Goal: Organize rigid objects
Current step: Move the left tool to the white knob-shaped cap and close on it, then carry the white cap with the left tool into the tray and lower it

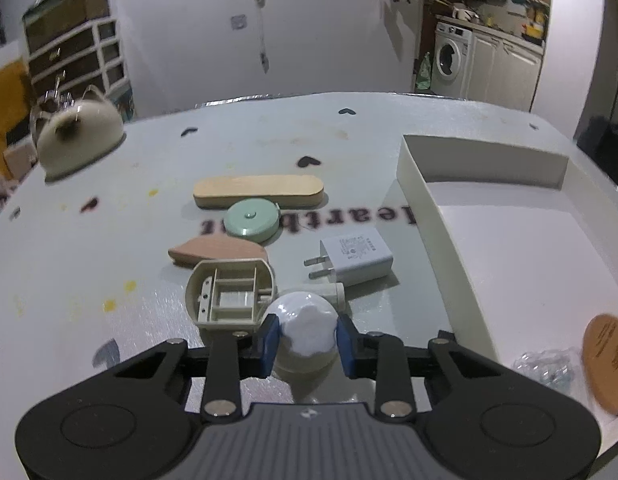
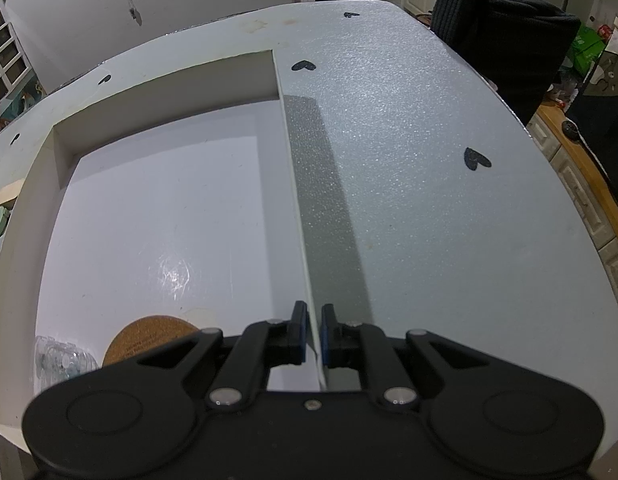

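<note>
My left gripper (image 1: 307, 338) is shut on a white rounded object (image 1: 307, 326), its blue pads pressing on both sides; I cannot tell whether the object rests on the table. Just beyond it lie a beige open plastic case (image 1: 229, 294), a small white cylinder (image 1: 333, 292), a white charger plug (image 1: 355, 256), a pinkish wooden piece (image 1: 217, 250), a green tape measure (image 1: 251, 220) and a wooden oblong block (image 1: 257, 192). My right gripper (image 2: 313, 332) is shut on the thin right wall (image 2: 297, 184) of the white box (image 1: 429, 208).
Inside the box lie a cork coaster (image 2: 149, 340) and a clear plastic item (image 2: 61, 360), near its front left corner. A beige cat-shaped object (image 1: 79, 136) stands at the table's far left. A dark garment (image 2: 501, 36) hangs beyond the table's right edge.
</note>
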Demonstrator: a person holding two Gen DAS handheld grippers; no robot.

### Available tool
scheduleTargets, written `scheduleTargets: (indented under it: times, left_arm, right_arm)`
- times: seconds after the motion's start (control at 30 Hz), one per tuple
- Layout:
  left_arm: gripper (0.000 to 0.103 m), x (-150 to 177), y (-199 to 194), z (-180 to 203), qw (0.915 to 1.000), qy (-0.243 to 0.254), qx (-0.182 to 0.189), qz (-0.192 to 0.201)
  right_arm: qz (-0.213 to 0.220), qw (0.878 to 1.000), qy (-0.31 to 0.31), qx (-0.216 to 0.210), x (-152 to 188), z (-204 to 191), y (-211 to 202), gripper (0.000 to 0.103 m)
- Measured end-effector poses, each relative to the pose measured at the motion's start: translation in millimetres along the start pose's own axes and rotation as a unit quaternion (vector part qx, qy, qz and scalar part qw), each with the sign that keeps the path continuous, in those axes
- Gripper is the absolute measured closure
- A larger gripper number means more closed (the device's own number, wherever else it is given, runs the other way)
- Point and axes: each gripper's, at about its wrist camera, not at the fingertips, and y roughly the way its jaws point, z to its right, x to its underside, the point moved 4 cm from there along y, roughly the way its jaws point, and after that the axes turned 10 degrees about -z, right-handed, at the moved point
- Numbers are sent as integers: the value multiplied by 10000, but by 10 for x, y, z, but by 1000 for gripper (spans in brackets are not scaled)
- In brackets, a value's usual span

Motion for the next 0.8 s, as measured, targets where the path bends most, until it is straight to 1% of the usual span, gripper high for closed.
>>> scheduleTargets:
  times: [0.1, 0.23, 0.37, 0.47, 0.63, 0.8]
  left_arm:
    - [71, -26, -84, -40, 9994, -227, 249, -3]
    - [71, -122, -267, -39, 9954, -544, 784, 33]
    - [71, -273, -397, 132, 9891, -592, 1343, 93]
    - [71, -378, -426, 351, 9856, -383, 1642, 102]
    - [71, -497, -355, 774, 9807, 144, 1948, -57]
    - [71, -509, -183, 1172, 9729, 617, 2181, -466]
  right_arm:
    - [-30, 10000, 18, 6, -6, 0, 3, 95]
    - [-29, 10000, 0, 29, -9, -13, 5, 95]
    - [12, 10000, 66, -33, 4, 14, 4, 95]
    - [15, 9999, 97, -71, 8, 32, 1, 96]
    - [23, 9999, 82, -83, 10, 40, -1, 96]
    - [36, 9999, 79, -101, 14, 44, -5, 96]
